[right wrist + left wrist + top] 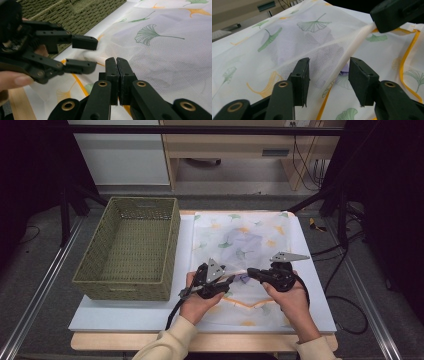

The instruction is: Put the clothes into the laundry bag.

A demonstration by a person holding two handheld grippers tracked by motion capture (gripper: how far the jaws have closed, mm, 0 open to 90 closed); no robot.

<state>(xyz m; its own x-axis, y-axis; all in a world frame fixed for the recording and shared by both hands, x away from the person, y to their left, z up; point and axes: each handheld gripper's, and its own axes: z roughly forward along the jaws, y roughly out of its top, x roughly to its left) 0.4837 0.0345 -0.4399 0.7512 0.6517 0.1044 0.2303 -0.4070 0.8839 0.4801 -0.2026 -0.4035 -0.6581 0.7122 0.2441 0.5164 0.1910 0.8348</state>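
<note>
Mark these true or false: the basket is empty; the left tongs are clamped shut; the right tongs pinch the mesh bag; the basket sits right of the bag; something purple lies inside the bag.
1. The basket is empty: true.
2. The left tongs are clamped shut: false, the jaws stand apart.
3. The right tongs pinch the mesh bag: true, shut on a raised fold.
4. The basket sits right of the bag: false, it sits left in the high view.
5. A purple thing lies inside the bag: true.
</note>
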